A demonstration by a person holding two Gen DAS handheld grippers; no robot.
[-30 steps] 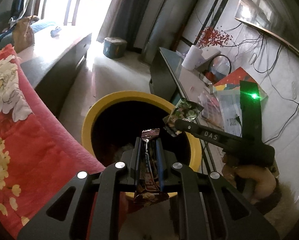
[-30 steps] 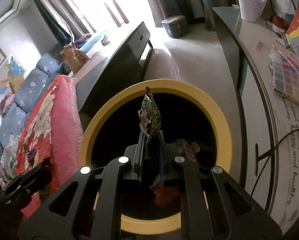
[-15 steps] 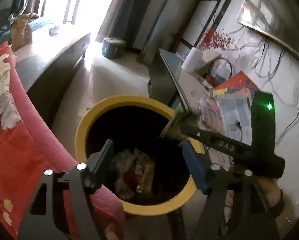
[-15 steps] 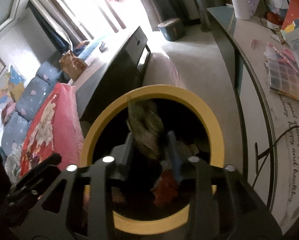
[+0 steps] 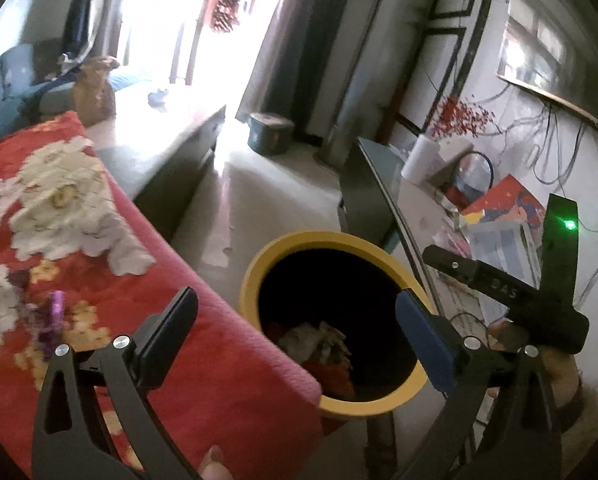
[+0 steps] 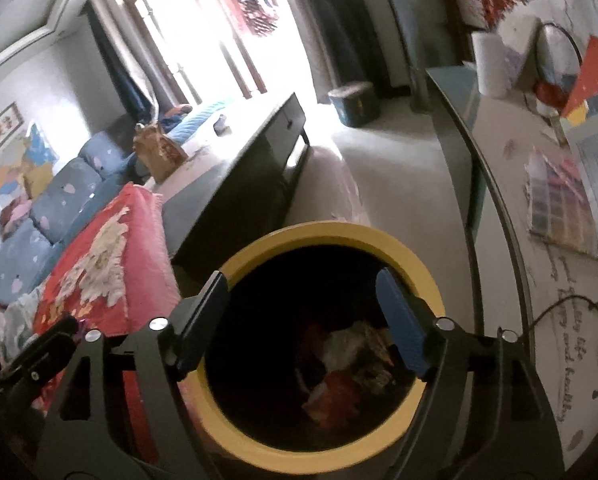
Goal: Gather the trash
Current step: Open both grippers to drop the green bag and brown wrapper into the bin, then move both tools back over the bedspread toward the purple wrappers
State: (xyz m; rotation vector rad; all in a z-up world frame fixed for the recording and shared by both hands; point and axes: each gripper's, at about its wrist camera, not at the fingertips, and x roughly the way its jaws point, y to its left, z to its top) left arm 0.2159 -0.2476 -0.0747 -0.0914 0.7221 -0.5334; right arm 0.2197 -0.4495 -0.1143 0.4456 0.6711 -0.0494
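Broadly, one red floral blanket (image 5: 111, 280) fills the left of the left wrist view, its near and left edges cut off by the frame. Beside it stands one yellow-rimmed bin (image 5: 255, 268), its near wall hidden behind the blanket's corner in that view; the right wrist view shows the whole rim (image 6: 383, 236). One long desk (image 6: 495, 184) runs along the right, its far end blurred and its clutter of papers hard to read. Inside the bin the trash (image 5: 319, 340) lies at the dark bottom as a crumpled heap; separate pieces cannot be counted, only pale, red and brownish patches (image 6: 355, 356).

Two grippers are in view. The left gripper (image 5: 295, 336) stands wide, its jaws having just been opening, with nothing between them; the trash lies well below and beyond, seen through the gap. The right gripper (image 6: 303, 312) is likewise released, jaws just having been opening and nothing between them, poised over the bin mouth with the trash far beneath. In the left view the right gripper's body (image 5: 499, 292) shows at the right edge, with a green light on its upright part. A purple scrap (image 5: 53, 320) on the blanket is too blurred to identify.
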